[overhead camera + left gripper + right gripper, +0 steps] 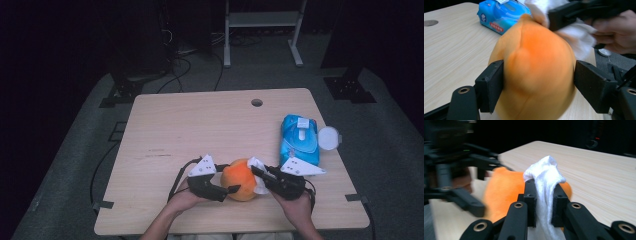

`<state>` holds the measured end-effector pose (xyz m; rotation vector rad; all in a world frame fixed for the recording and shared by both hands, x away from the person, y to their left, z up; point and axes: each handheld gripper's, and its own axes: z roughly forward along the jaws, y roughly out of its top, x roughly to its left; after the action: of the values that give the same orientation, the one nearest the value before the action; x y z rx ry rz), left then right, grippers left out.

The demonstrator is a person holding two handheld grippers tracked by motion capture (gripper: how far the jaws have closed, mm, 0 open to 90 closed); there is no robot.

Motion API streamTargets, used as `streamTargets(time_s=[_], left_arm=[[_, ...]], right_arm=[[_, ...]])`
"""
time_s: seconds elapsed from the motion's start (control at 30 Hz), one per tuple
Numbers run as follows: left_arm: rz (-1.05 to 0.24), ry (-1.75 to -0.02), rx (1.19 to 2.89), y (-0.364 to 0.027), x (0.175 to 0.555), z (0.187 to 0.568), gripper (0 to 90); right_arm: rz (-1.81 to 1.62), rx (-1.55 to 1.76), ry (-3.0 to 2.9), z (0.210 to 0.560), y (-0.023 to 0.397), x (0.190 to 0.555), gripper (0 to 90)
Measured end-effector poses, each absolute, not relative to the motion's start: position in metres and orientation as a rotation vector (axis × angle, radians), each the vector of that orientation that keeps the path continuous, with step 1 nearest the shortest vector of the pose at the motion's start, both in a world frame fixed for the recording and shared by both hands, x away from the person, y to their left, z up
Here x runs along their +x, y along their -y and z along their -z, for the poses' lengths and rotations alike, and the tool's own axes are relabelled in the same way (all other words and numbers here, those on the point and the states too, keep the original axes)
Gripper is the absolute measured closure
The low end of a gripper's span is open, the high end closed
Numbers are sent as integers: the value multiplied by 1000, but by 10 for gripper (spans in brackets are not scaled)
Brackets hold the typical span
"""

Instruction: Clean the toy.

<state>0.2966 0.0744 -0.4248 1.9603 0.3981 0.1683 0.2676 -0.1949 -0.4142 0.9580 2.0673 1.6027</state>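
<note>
Wiping the orange plush toy (534, 70)
L gripper (537, 82) clamped the toy; R gripper (543, 202) pinched a white wipe (545, 182) against it.

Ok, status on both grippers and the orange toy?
Left gripper jaws clamp orange plush. Right gripper pinches white wipe against it. Wipes pack off right, clear.

The soft toy (241, 179) in the lower middle of the high view is bright orange, with a paler yellow-orange edge. The wipe (258, 172) beside it is plain white. Both grippers, the left gripper (233, 189) and the right gripper (256, 171), are black with light grey plates on top. The wipes pack (298, 139) at the right is sky blue with a white lid and a red label. The table (200, 125) is pale beige wood grain.
</note>
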Motion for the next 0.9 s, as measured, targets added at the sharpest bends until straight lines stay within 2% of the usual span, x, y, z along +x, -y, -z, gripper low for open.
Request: streamTargets(time_s=[0.23, 0.37, 0.4, 0.53, 0.57, 0.67, 0.73, 0.9], left_arm=[[-195, -403, 1973, -75, 296, 426, 338], [-184, -397, 1967, -75, 296, 426, 330], [-178, -403, 1958, -74, 297, 426, 313], [-166, -447, 1987, -70, 299, 430, 146], [-155, -447, 1978, -69, 299, 431, 152], [-188, -408, 1999, -66, 294, 429, 284], [-208, -378, 2016, -64, 289, 427, 338], [-193, -354, 2019, -64, 288, 427, 330]], right_arm=[[-1640, 828, -2155, 411, 176, 258, 771], [-1598, 932, -2100, 412, 193, 267, 767], [-1599, 964, -2091, 414, 198, 269, 768], [-1648, 982, -2107, 415, 197, 266, 778], [-1672, 954, -2125, 413, 192, 263, 778], [-1705, 841, -2201, 408, 172, 254, 778], [-1673, 797, -2221, 405, 164, 252, 778], [-1656, 897, -2141, 404, 185, 263, 778]])
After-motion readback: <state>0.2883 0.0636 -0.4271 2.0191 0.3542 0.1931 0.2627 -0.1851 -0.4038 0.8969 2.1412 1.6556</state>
